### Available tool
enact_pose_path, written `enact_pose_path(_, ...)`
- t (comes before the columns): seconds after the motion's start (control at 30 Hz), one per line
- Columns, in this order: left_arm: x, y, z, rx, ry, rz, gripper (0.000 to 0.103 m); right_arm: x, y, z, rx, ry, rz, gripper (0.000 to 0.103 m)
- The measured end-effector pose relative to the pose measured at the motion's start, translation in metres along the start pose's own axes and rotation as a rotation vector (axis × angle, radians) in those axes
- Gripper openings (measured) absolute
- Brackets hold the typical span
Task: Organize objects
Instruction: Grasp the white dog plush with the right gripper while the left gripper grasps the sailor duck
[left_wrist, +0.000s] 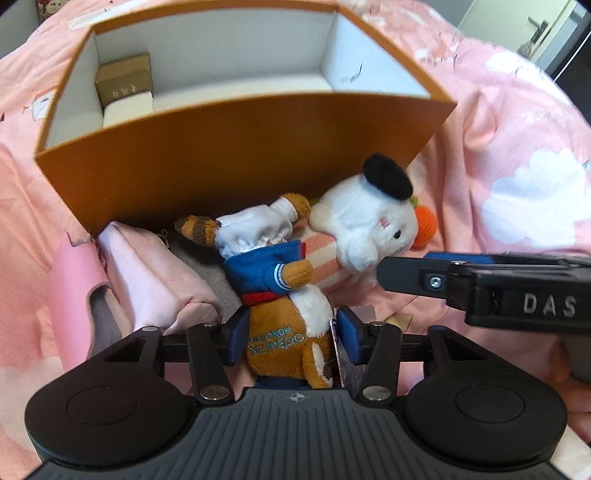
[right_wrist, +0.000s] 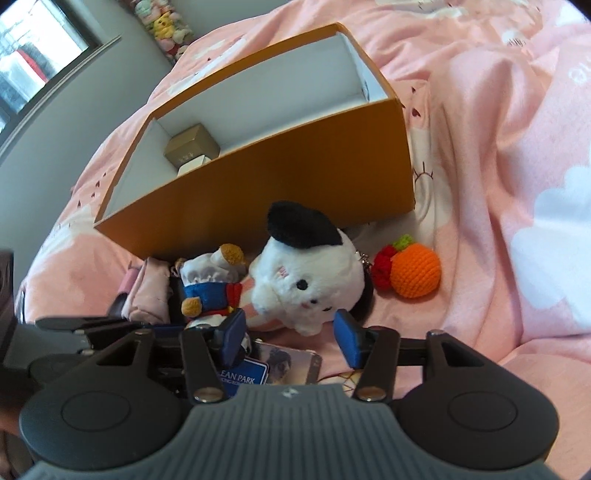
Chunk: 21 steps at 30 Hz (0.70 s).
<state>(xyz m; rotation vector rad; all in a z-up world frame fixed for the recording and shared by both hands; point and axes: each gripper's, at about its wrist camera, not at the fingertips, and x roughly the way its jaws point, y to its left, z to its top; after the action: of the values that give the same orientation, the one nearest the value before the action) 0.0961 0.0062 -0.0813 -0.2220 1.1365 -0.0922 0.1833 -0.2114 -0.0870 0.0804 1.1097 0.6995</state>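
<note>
the left gripper (left_wrist: 291, 341) pinches the brown plush toy (left_wrist: 291, 332) by its head, blue pads pressed on both sides. the right gripper (right_wrist: 291, 332) stands open, its pads clear of the white plush toy (right_wrist: 310, 280). both toys lie just before the orange box (left_wrist: 236, 155), which holds a small brown carton (left_wrist: 125, 79) in its left corner, otherwise bare. a crocheted orange (right_wrist: 415, 271) lies right of the box's near wall on open pink bedding (right_wrist: 517, 147).

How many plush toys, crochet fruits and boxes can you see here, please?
Plush toys: 2, brown plush and white plush
Crochet fruits: 2, orange fruit and red fruit
Boxes: 2, orange box and small brown box
Total: 6
</note>
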Motion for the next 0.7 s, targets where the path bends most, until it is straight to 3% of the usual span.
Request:
enact_pose_path(0.1,-0.018,0.003,-0.001,-0.005,-0.059,-0.018,0.043,0.001,-0.008,0.001,0.088,0.010,0.015,0.071)
enact_pose_path(0.17,-0.030,0.001,-0.002,0.022,-0.102,-0.011,0.024,0.003,-0.011,0.002,0.138,0.022,0.019,0.071)
enact_pose_path(0.2,-0.036,-0.001,-0.002,0.042,-0.133,0.008,0.002,0.004,-0.011,0.003,0.159,0.026,0.018,0.071)
enact_pose_path(0.3,-0.041,-0.007,0.001,0.094,-0.164,0.100,0.001,0.010,-0.010,0.008,0.207,0.029,0.015,0.071)
enact_pose_path(0.37,-0.036,0.001,0.002,0.057,-0.105,0.029,0.006,0.016,-0.009,0.011,0.231,0.036,0.000,0.071)
enact_pose_path(0.43,-0.032,0.006,0.000,0.015,-0.077,-0.029,0.024,0.021,-0.010,0.014,0.258,0.038,-0.005,0.072)
enact_pose_path(0.53,-0.027,0.008,0.001,0.001,-0.061,-0.032,0.048,0.029,-0.011,0.017,0.288,0.044,-0.027,0.076)
enact_pose_path(0.7,-0.018,0.008,-0.002,-0.001,-0.019,-0.041,0.058,0.047,-0.005,0.020,0.294,0.036,-0.085,0.077)
